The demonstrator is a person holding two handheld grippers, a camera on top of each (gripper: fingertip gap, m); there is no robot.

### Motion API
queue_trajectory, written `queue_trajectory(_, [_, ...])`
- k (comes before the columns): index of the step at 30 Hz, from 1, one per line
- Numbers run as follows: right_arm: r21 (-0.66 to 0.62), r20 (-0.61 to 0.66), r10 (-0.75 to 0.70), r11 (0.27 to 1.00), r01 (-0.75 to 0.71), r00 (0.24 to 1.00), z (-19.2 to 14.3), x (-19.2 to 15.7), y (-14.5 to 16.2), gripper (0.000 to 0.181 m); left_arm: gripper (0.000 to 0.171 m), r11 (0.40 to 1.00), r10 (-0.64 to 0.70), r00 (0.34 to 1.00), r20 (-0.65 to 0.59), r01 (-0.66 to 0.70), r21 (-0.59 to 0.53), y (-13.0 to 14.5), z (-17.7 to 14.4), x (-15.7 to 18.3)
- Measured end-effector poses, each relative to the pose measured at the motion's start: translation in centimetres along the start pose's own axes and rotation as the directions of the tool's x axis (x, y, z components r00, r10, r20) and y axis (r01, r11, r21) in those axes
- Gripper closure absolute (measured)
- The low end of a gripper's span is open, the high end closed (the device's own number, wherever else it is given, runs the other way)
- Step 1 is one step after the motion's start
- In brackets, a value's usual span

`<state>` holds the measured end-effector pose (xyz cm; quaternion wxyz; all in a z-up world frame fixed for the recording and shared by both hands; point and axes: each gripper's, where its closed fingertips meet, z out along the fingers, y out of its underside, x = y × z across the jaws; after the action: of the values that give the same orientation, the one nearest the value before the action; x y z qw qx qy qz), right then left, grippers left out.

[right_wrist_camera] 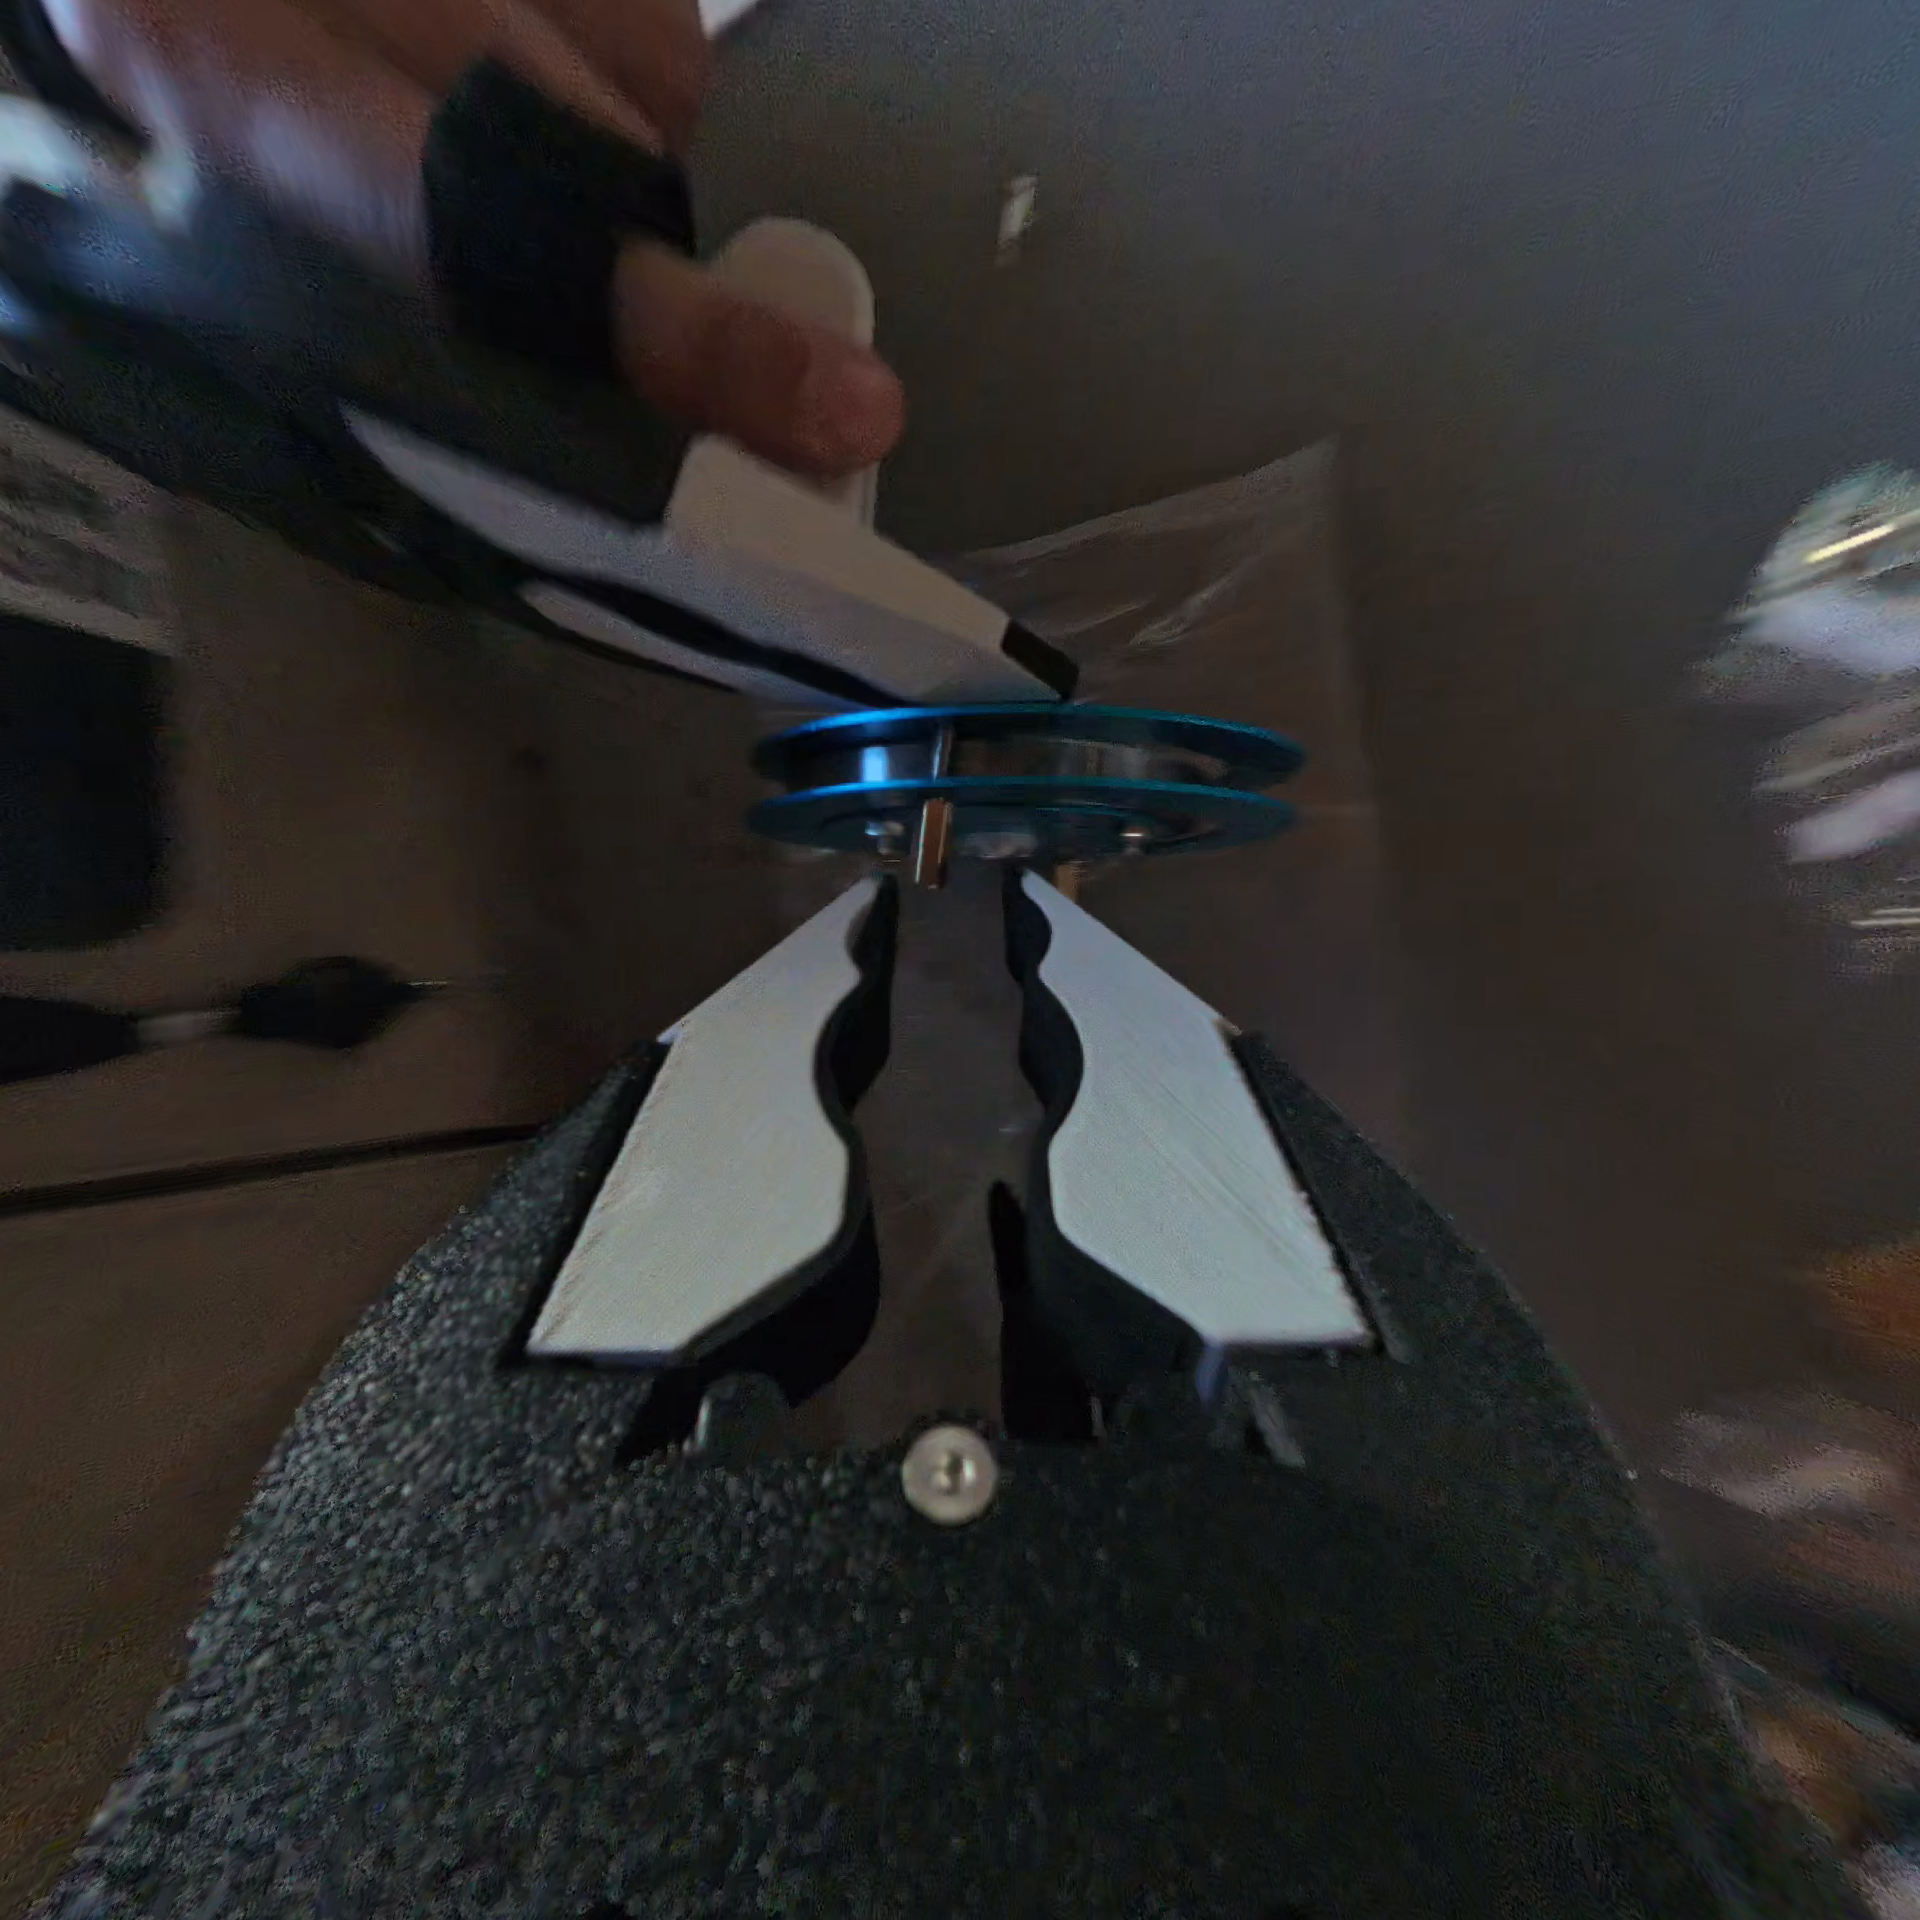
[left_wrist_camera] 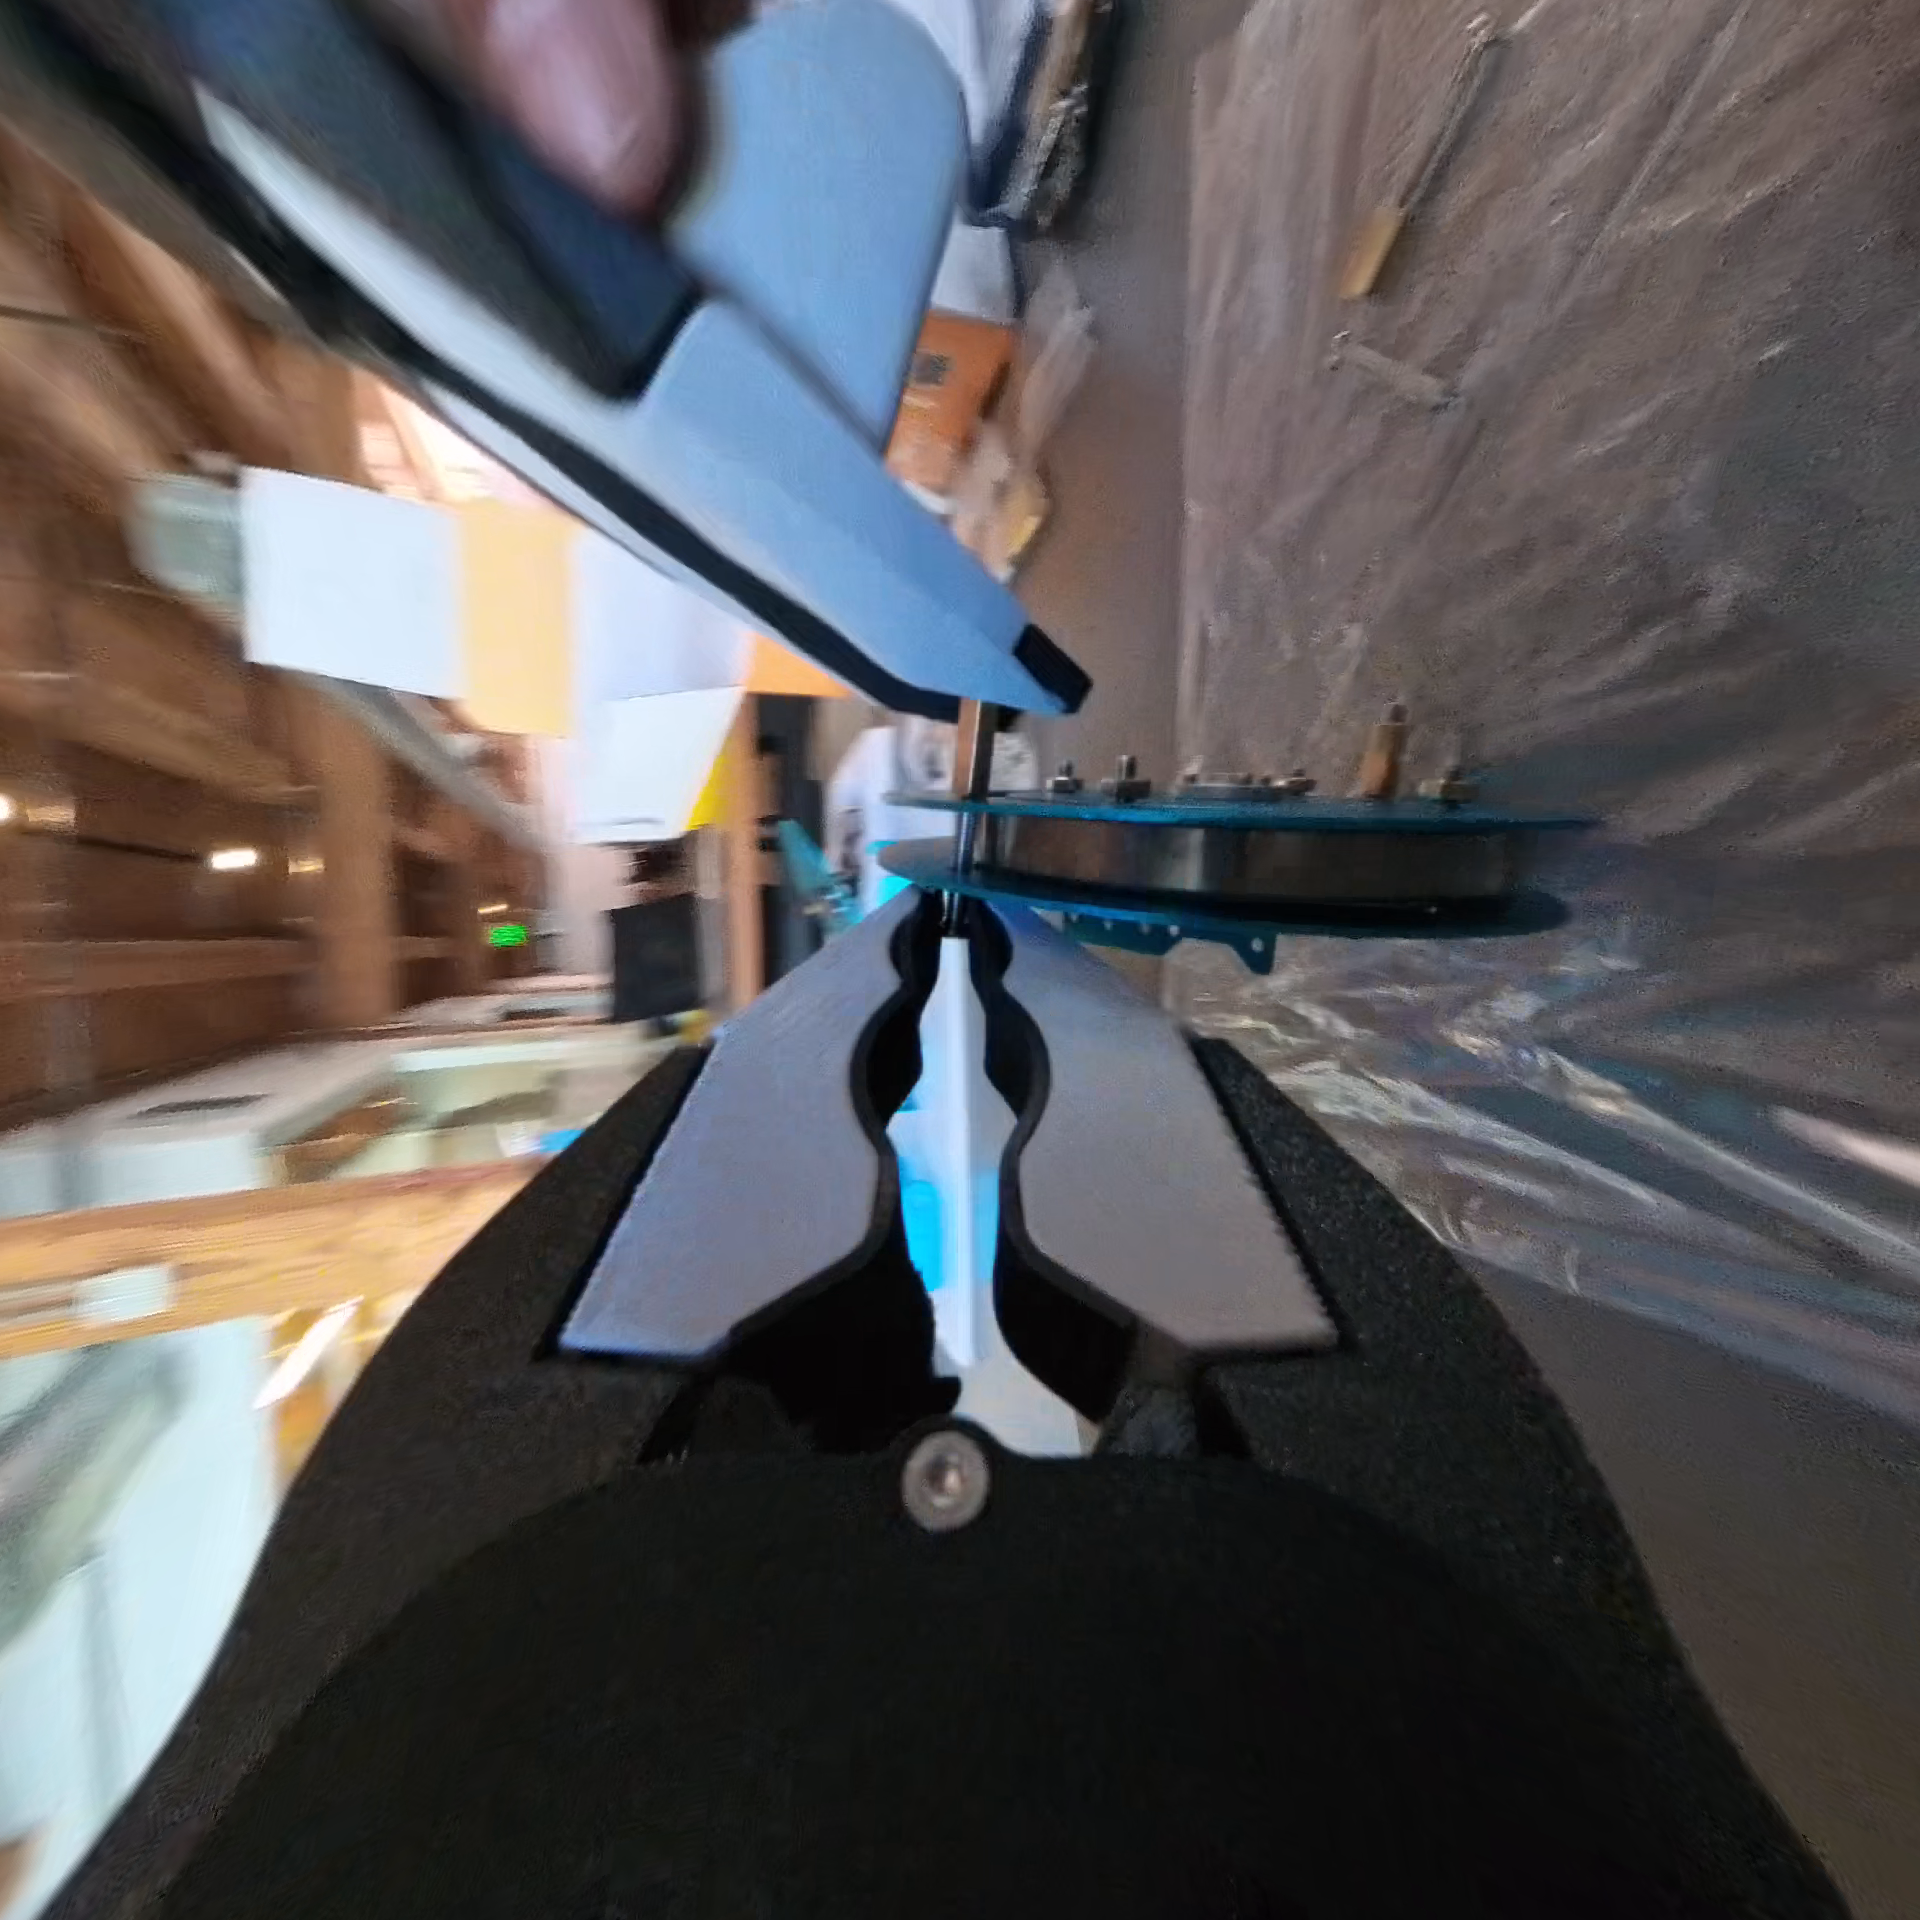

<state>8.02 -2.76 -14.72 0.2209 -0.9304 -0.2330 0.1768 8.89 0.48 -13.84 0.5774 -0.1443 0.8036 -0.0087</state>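
A round assembly [left_wrist_camera: 1247, 862] of two blue plates with a metal ring between them is held in the air. Small standoffs stick out of one plate. My left gripper [left_wrist_camera: 951, 925] is shut on a thin metal pin [left_wrist_camera: 971, 769] at the assembly's edge. My right gripper [left_wrist_camera: 1049, 681] comes in from the upper left and its tip meets the far end of that pin. In the right wrist view the right gripper [right_wrist_camera: 951, 883] has a narrow gap between its jaws, either side of a short standoff [right_wrist_camera: 928, 842] on the assembly [right_wrist_camera: 1039, 769]. The left gripper [right_wrist_camera: 1039, 670] touches the far plate.
A surface covered in clear plastic sheet [left_wrist_camera: 1558, 520] lies behind the assembly, with small loose parts on it. An orange box [left_wrist_camera: 956, 384] sits at its far edge. A hand [right_wrist_camera: 758, 353] holds the left gripper. A dark object with a cable [right_wrist_camera: 322, 1003] lies at the left.
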Motion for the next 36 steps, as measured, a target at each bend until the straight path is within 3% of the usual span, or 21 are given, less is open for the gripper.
queue_trajectory(2, [0.034, -0.331, -0.209, 0.972, 0.232, 0.920, -0.9, 0.9, -0.8, 0.161, 0.169, 0.997, -0.072, 0.985, -0.157, 0.073, 0.004, 0.3, 0.1, 0.3])
queue_trajectory(5, [-0.071, -0.711, -0.380, 0.876, 0.477, 0.592, -1.9, 1.5, -1.4, 0.160, 0.169, 0.980, -0.179, 0.897, -0.404, 0.197, 0.004, 0.2, -0.2, 1.0])
queue_trajectory(8, [-0.302, -0.855, -0.484, 0.757, 0.580, 0.186, -2.0, 1.5, -1.7, 0.162, 0.169, 0.951, -0.273, 0.683, -0.677, 0.298, -0.083, 0.1, -1.5, 1.7])
queue_trajectory(9, [-0.351, -0.860, -0.498, 0.735, 0.581, 0.111, -1.7, 1.5, -1.7, 0.161, 0.169, 0.947, -0.289, 0.621, -0.729, 0.296, -0.124, 0.4, -1.7, 1.9])
queue_trajectory(12, [-0.394, -0.867, -0.498, 0.707, 0.587, 0.017, -0.9, 1.3, -1.9, 0.158, 0.169, 0.902, -0.401, 0.395, -0.827, 0.330, -0.279, 0.8, -2.0, 2.1])
queue_trajectory(15, [-0.430, -0.874, -0.476, 0.660, 0.615, -0.100, -1.4, 0.4, -2.9, 0.162, 0.169, 0.866, -0.460, 0.218, -0.861, 0.322, -0.381, 1.1, -2.3, 2.2])
queue_trajectory(23, [-0.503, -0.840, -0.510, 0.610, 0.611, -0.182, -0.8, 2.0, -3.3, 0.166, 0.169, 0.830, -0.478, -0.021, -0.878, 0.315, -0.460, 0.4, -2.9, 2.3])
queue_trajectory(25, [-0.518, -0.831, -0.517, 0.586, 0.623, -0.205, -0.7, 1.7, -3.5, 0.175, 0.169, 0.815, -0.488, -0.058, -0.871, 0.327, -0.479, 0.3, -2.8, 2.2])
queue_trajectory(27, [-0.549, -0.815, -0.528, 0.575, 0.607, -0.237, -0.7, 1.9, -3.6, 0.176, 0.169, 0.809, -0.492, -0.055, -0.869, 0.340, -0.480, 0.4, -2.3, 2.0])
queue_trajectory(29, [-0.542, -0.817, -0.541, 0.598, 0.591, -0.201, -0.9, 2.6, -3.5, 0.176, 0.169, 0.811, -0.499, 0.013, -0.866, 0.359, -0.462, 0.7, -1.5, 1.7])
queue_trajectory(34, [-0.369, -0.831, -0.541, 0.710, 0.601, 0.129, -0.8, 2.8, -3.3, 0.177, 0.170, 0.904, -0.402, 0.377, -0.835, 0.310, -0.295, 1.1, -0.4, 1.6])
queue_trajectory(36, [-0.331, -0.822, -0.536, 0.723, 0.606, 0.190, -0.8, 2.6, -3.3, 0.177, 0.170, 0.928, -0.362, 0.497, -0.789, 0.276, -0.251, 1.1, -0.4, 1.6])
